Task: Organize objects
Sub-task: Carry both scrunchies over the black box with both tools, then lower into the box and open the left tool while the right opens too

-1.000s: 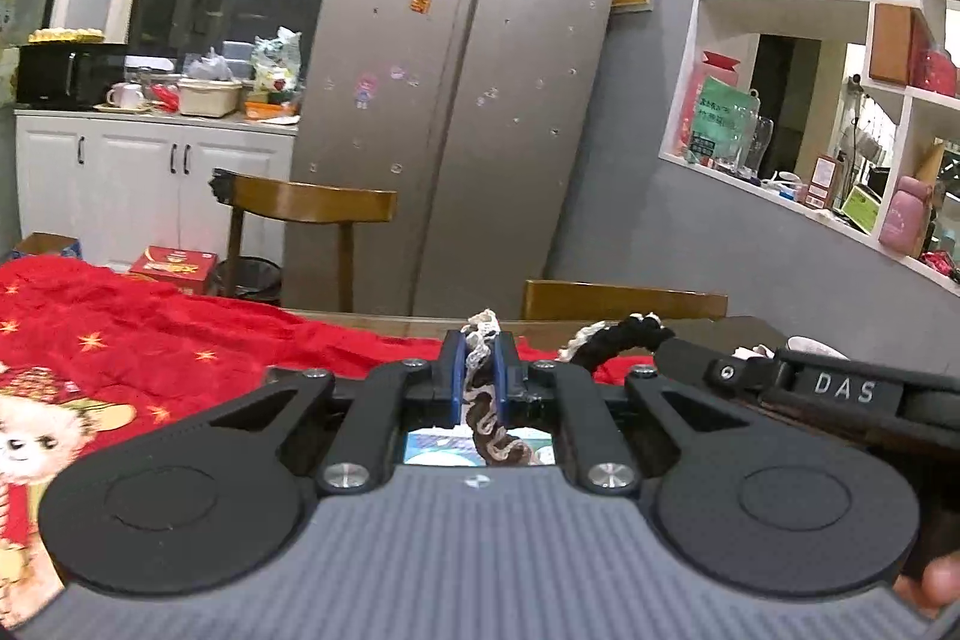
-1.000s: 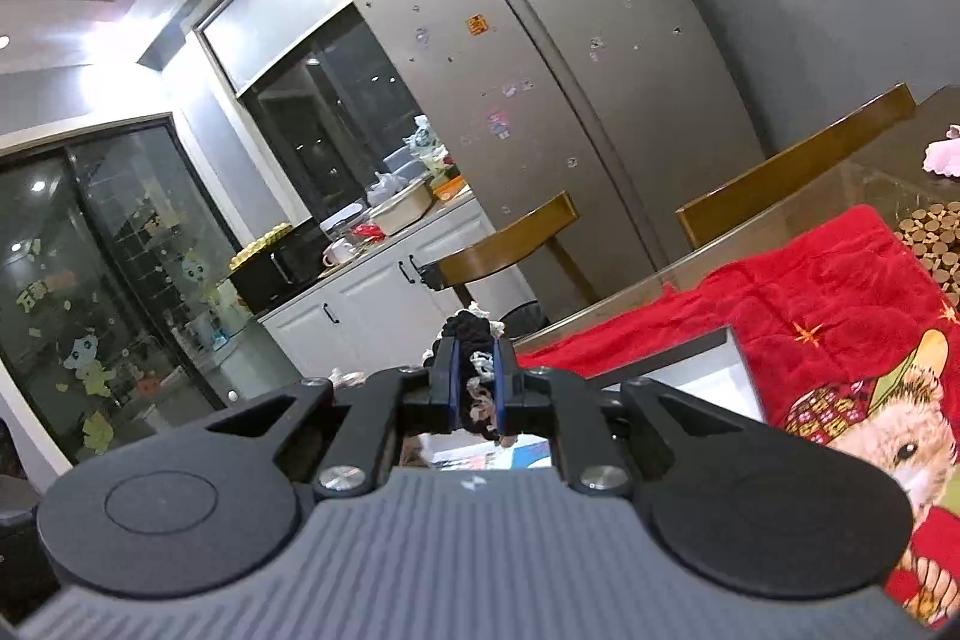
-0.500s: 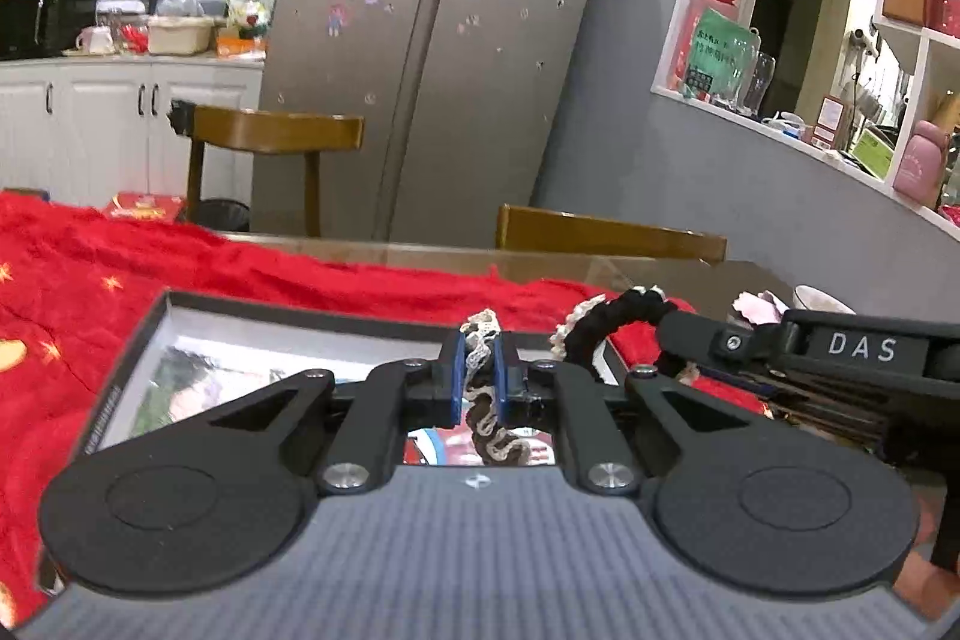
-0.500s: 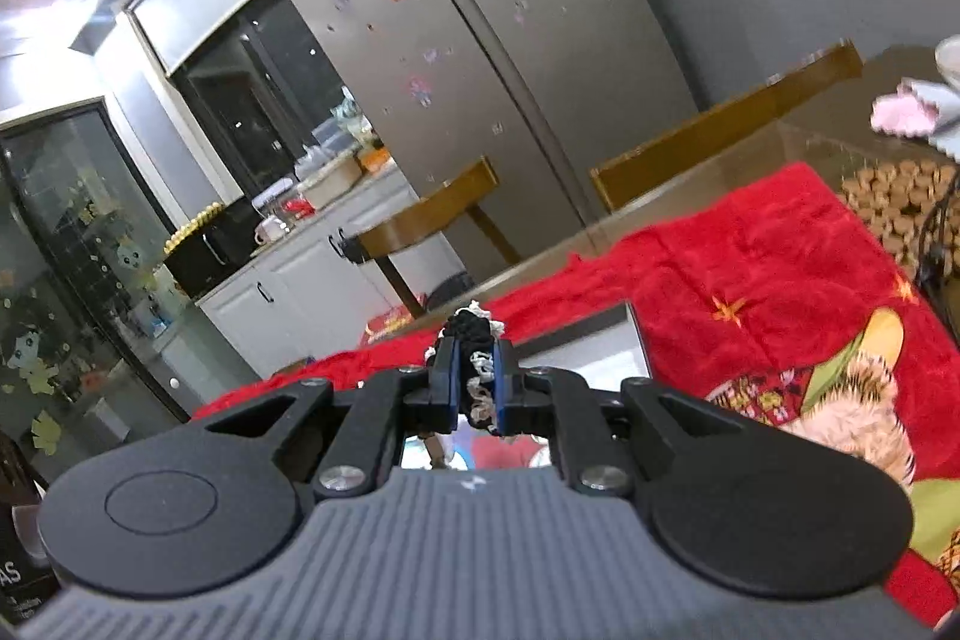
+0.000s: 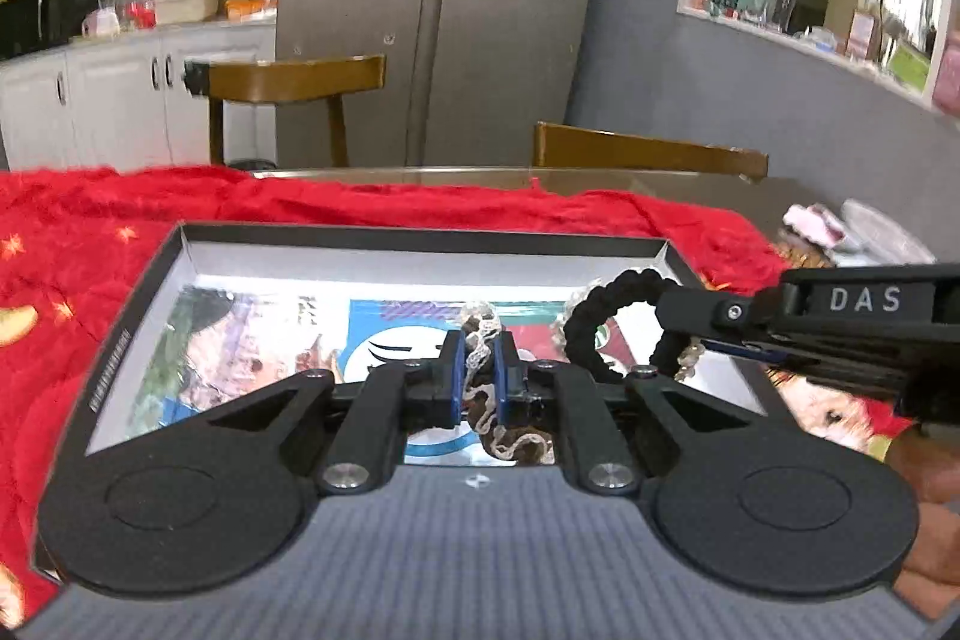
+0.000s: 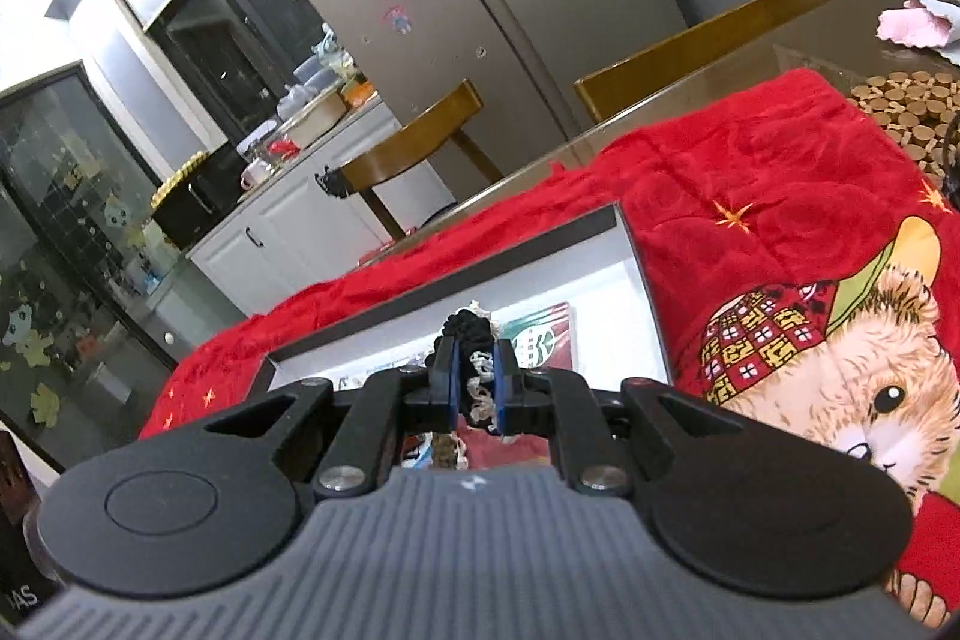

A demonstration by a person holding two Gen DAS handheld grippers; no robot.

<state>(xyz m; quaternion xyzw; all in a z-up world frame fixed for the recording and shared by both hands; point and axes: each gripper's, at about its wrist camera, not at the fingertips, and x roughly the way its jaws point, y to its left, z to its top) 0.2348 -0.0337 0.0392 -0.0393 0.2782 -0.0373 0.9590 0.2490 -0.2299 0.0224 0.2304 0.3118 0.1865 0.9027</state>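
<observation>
Left hand-held gripper: your jaws are closed on a brown scrunchie with cream lace trim, pinched between the blue pads; part of it hangs loose below them.
Right hand-held gripper: your jaws are closed on a black scrunchie with cream lace trim, which bunches up above the fingertips.
Same right hand-held gripper, seen from the left wrist: it comes in from the right edge, its arm marked "DAS", and the black scrunchie loops out from its tip over the right part of the box.
Box: a shallow open box with a dark rim and pale inner walls lies on the red blanket; both of your grippers are above its opening.
Box contents: printed cards or pictures lie flat on the bottom, among them a red and green one just beyond your right fingertips.
Red blanket: it covers the counter around the box and carries gold stars and a cartoon hamster in a cap to the right of the box.
Counter: the bare glossy edge shows past the blanket, with two wooden chairs behind it.
Your hand: part of it shows at the lower right of the left wrist view, under the right gripper's arm.
</observation>
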